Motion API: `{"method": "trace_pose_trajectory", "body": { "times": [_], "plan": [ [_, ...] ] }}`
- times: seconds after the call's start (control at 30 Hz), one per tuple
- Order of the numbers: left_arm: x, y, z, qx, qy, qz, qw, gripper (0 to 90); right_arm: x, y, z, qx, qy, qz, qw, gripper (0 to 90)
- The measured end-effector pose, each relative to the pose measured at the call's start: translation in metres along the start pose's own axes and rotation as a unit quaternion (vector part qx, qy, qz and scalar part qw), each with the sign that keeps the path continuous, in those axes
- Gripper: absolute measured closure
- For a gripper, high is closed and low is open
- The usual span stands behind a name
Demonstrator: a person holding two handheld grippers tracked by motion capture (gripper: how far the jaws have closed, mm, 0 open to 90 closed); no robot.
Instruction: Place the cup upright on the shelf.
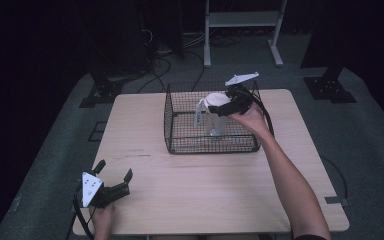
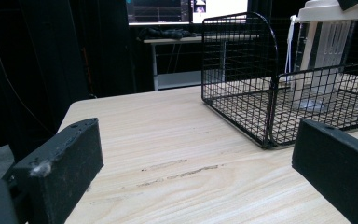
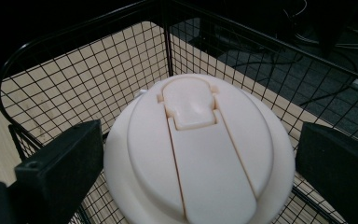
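Pale wood table under dim light carries a black wire basket, and inside it stands a clear bottle with a white lid. Over that lid hangs the right gripper, jaws apart on either side. Well apart, at the near left corner, the left gripper rests with jaws apart.

There is one wire basket on one table. One white-lidded bottle stands inside it. Two grippers are in use, left and right.
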State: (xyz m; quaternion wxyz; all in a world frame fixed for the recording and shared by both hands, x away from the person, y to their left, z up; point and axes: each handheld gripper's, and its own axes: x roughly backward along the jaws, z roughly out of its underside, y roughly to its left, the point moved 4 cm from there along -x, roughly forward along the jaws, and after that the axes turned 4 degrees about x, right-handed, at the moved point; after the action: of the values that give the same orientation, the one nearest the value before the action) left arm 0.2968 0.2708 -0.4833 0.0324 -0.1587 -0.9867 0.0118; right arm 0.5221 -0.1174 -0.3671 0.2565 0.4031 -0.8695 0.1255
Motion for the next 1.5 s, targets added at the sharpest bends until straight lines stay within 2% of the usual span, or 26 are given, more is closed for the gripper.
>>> {"method": "trace_pose_trajectory", "body": {
  "times": [0.57, 0.87, 1.03, 1.33, 1.5],
  "plan": [
    [0.000, 0.000, 0.000, -0.003, 0.001, -0.001, 1.0000, 0.9, 0.017, 0.004, -0.006, 0.006, -0.016, 0.006, 0.9998, 0.7],
    [0.000, 0.000, 0.000, -0.004, 0.003, -0.001, 1.0000, 0.9, 0.036, 0.008, -0.008, 0.011, -0.030, 0.009, 0.9994, 0.7],
    [-0.001, -0.001, 0.000, -0.006, 0.003, -0.002, 1.0000, 0.9, 0.048, 0.010, -0.002, 0.006, -0.039, 0.004, 0.9992, 0.7],
    [0.000, -0.001, 0.000, -0.006, 0.002, -0.002, 1.0000, 0.9, 0.066, 0.013, 0.010, 0.010, -0.036, 0.006, 0.9993, 0.7],
    [0.000, -0.001, 0.000, -0.007, 0.003, -0.002, 1.0000, 0.9, 0.072, 0.015, 0.014, 0.008, -0.033, -0.001, 0.9994, 0.7]
  ]
}}
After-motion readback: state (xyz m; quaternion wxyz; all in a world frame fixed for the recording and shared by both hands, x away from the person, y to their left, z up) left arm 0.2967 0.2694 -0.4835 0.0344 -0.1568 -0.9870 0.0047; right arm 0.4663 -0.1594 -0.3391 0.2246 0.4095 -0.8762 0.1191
